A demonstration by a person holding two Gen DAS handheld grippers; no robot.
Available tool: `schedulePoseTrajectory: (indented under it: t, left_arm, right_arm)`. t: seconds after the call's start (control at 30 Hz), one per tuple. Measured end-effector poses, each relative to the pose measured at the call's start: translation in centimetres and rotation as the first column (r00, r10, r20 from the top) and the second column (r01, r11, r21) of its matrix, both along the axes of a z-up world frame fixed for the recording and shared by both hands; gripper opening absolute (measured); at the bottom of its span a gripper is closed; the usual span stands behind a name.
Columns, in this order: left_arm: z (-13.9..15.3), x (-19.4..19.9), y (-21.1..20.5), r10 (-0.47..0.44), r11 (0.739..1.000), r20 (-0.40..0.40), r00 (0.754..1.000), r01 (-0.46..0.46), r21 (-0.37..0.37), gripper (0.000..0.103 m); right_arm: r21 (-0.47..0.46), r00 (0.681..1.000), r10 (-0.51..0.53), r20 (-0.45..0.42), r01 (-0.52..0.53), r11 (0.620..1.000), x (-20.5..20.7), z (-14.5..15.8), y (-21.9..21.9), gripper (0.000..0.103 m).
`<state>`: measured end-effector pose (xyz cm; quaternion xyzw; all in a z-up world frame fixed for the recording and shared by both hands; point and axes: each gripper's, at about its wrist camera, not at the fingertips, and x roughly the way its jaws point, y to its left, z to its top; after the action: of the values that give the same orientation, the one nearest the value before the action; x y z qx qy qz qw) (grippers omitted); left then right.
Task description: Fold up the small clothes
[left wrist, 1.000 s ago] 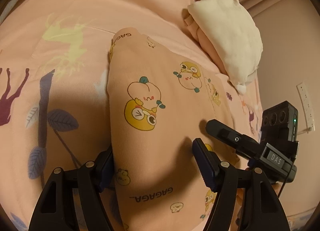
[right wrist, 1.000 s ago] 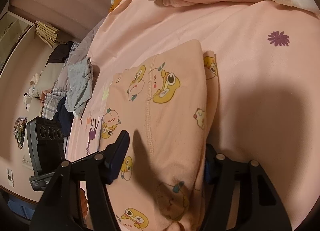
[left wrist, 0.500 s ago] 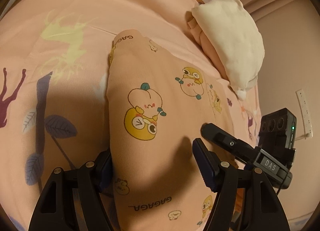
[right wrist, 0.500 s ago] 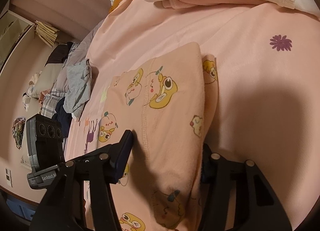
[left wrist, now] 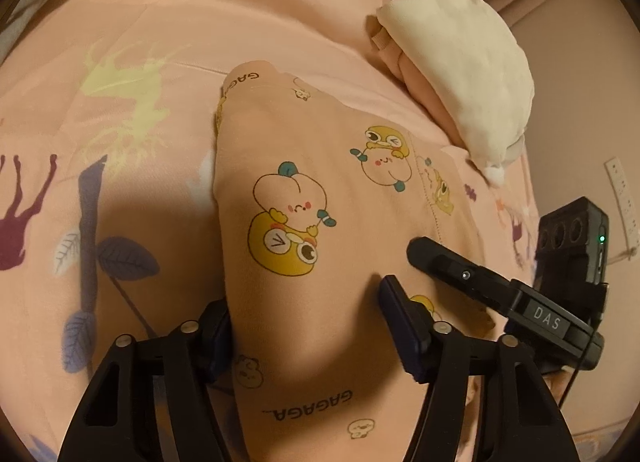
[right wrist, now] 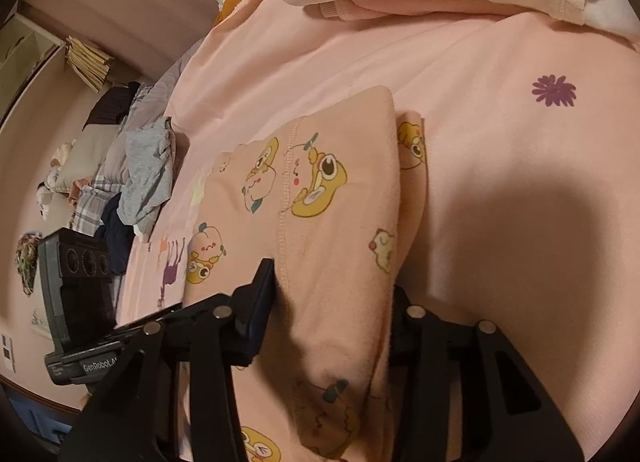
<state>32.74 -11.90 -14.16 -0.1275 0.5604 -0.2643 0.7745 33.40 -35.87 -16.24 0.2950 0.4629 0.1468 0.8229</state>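
Centrally, the folded pink garment, printed with cartoon characters, lies on my pink bedsheet. My left tongs are spread wide, one finger at the garment's left fold edge, the other resting on top of the cloth; they straddle the fabric without clenching it. My right tongs are likewise released, their fingers standing apart on either side of the garment's right-hand portion, the outer finger partly hidden under the fold edge. In the right wrist view a lower layer of the garment shows just beside the upper fold. A cream cloth stacked on a pink one sits near the garment, at the far edge of the bed. A heap of grey and plaid clothes lies well apart, beyond the bedsheet.
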Motion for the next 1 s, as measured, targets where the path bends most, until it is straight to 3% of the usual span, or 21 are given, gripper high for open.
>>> schedulePoseTrajectory:
  t: [0.23, 0.47, 0.77, 1.0]
  left_arm:
    - [0.1, -0.4, 0.0, 0.021, 0.998, 0.018, 1.000, -0.021, 0.052, 0.046]
    - [1.1, -1.2, -0.6, 0.029, 0.994, 0.078, 0.997, -0.037, 0.103, 0.024]
    - [4.1, -3.4, -0.4, 0.030, 0.991, 0.145, 0.989, -0.049, 0.125, 0.022]
    - [7.0, -6.1, 0.7, 0.020, 0.988, 0.202, 0.979, -0.050, 0.147, 0.022]
  right_arm:
    - [-0.119, 0.999, -0.008, 0.032, 0.012, 0.993, -0.6, 0.8, 1.4, 0.036]
    - [-0.345, 0.991, 0.030, 0.133, 0.018, 0.938, -1.8, 2.9, 4.5, 0.025]
    - [-0.361, 0.970, 0.037, 0.240, 0.053, 0.931, -4.3, 6.7, 5.6, 0.023]
    - [-0.350, 0.960, 0.058, 0.276, 0.044, 0.936, -7.1, 9.4, 7.4, 0.024]
